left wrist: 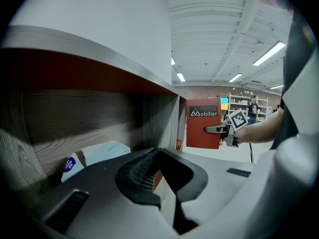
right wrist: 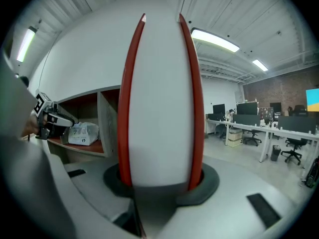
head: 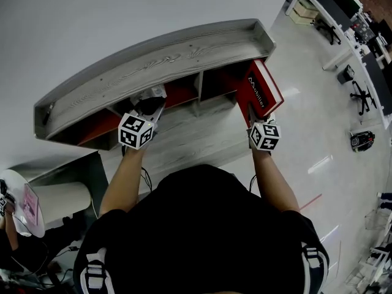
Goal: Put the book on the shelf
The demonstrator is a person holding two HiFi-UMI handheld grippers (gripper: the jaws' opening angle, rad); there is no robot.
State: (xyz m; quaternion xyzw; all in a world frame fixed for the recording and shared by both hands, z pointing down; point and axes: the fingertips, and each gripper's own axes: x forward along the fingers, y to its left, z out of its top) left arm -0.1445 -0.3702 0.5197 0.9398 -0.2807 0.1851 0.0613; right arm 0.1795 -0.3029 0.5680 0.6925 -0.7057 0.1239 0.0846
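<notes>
One book point(head: 260, 94), red, stands at the upper right of the head view. One grey wooden shelf point(head: 153, 57) spans the upper middle. Two red-lined compartments show under its top board, parted by one upright divider. There are two tools: the left tool point(head: 149, 103) at centre left and the right tool point(head: 254, 114) at centre right. One white packet point(left wrist: 102, 154) lies at the lower left of the left gripper view.
</notes>
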